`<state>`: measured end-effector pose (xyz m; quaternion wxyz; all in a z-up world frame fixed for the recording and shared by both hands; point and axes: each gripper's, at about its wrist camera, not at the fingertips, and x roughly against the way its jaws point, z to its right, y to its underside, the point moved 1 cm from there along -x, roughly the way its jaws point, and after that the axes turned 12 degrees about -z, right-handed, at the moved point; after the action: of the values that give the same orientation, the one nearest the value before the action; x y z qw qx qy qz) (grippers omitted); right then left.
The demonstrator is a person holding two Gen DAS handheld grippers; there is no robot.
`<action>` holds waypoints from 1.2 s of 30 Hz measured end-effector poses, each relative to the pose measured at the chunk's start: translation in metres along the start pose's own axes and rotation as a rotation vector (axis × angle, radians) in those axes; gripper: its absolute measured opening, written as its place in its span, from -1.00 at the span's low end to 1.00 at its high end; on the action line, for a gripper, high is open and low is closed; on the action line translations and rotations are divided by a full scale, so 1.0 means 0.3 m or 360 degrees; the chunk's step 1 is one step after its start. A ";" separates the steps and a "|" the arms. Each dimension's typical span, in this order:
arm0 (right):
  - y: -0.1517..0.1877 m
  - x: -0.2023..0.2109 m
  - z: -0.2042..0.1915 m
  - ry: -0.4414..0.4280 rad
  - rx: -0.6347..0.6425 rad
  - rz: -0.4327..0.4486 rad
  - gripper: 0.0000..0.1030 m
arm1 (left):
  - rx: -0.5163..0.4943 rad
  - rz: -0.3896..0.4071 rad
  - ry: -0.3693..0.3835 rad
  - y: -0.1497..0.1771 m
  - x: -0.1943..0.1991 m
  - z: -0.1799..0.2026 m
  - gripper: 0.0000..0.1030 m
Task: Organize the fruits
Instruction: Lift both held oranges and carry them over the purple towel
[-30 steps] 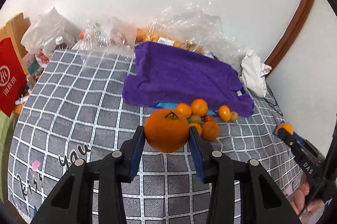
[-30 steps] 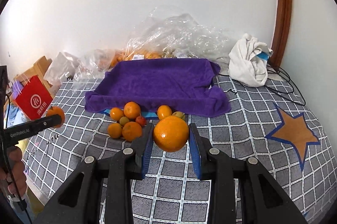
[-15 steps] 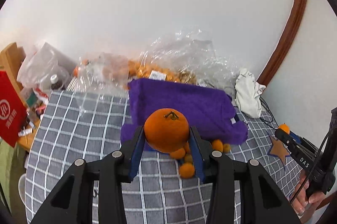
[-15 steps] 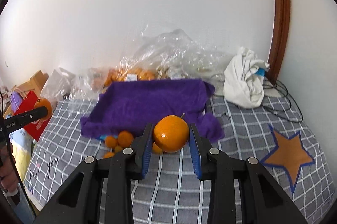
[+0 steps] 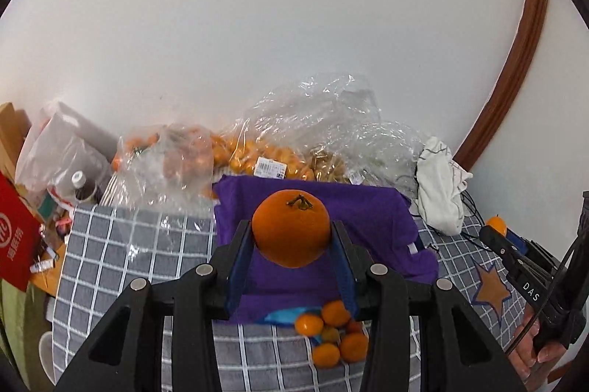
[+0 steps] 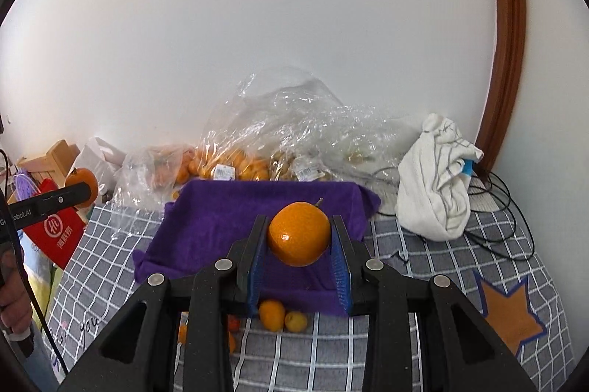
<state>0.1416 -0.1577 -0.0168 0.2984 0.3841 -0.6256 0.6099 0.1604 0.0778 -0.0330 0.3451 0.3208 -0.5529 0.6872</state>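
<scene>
Now both tools are higher than 1 s ago, left tool (image 5: 292, 237) clamped on an orange (image 5: 291, 227), right tool (image 6: 299, 237) on another orange (image 6: 299, 233), both at frame centre above the purple towel (image 6: 235, 230), loose fruit pile (image 5: 333, 329) lower down; transfer likely next

The purple towel (image 6: 221, 226) looks like matt, fuzzy cloth, lying on a smooth checked fabric cover (image 6: 423, 281). Behind it, crinkled clear plastic bags (image 6: 294, 119) shine glossily. The white cloth (image 6: 434, 186) is soft and creased. The orange (image 5: 291, 232) has dimpled, faintly glossy peel between matt black plastic fingers (image 5: 235, 255).
</scene>
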 end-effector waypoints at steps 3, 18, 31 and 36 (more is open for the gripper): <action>-0.031 -0.049 0.004 0.0005 -0.0004 -0.0014 -0.37 | -0.0016 -0.0009 -0.0006 -0.040 -0.037 0.000 -0.23; -0.019 -0.428 0.049 0.0022 -0.0029 -0.0274 -0.37 | -0.0023 -0.0283 -0.0065 -0.071 -0.367 -0.060 -0.23; 0.060 -0.614 0.038 0.0008 0.0023 -0.0469 -0.37 | -0.0042 -0.0423 -0.0163 -0.039 -0.552 -0.064 -0.23; 0.074 -0.648 0.038 0.0010 0.0045 -0.0517 -0.37 | -0.0055 -0.0477 -0.0160 -0.023 -0.598 -0.054 -0.23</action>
<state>0.2263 -0.1472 -0.1931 0.3898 0.4825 -0.5456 0.5636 0.2649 0.0733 -0.1797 0.4212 0.4278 -0.5272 0.6013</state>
